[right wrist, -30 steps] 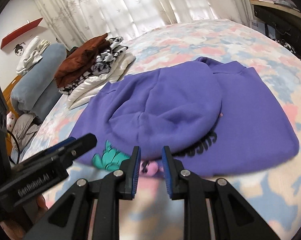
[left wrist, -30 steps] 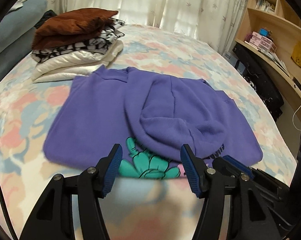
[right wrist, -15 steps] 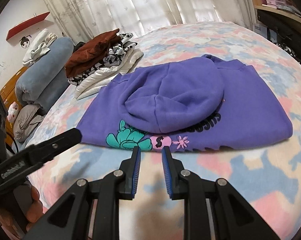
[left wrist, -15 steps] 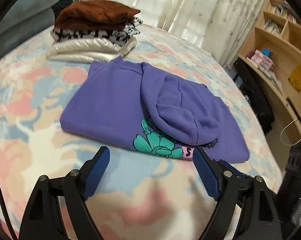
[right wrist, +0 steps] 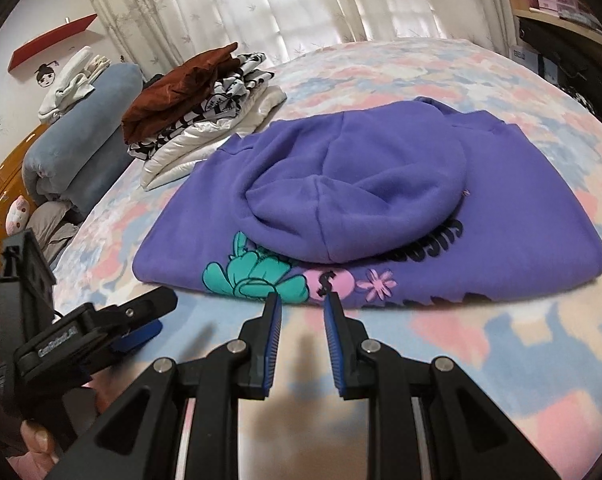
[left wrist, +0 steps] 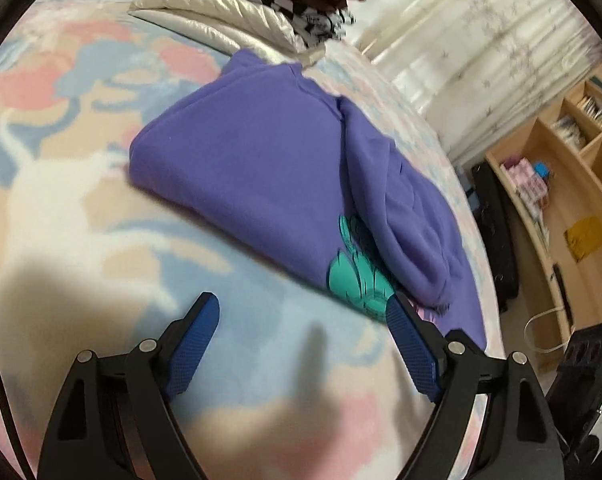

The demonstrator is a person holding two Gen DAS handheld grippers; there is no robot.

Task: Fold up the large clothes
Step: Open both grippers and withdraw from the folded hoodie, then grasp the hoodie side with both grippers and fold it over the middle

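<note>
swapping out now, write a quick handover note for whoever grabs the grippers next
Left gripper: open wide, empty, above the bedspread at the hoodie's near edge.
Right gripper: fingers a narrow gap apart, empty, just short of the hem.
Purple hoodie: folded into a rectangle, hood laid on top, print facing up.
Stack of folded clothes: beyond it, by the blue pillow.
Left, probably: one more fold or move it to the stack.

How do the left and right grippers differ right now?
The left gripper has its blue-padded jaws spread wide; the right gripper has them in a narrow gap. The left sits off the folded purple hoodie's left corner, the right at its printed front edge. Both hold nothing.
</note>
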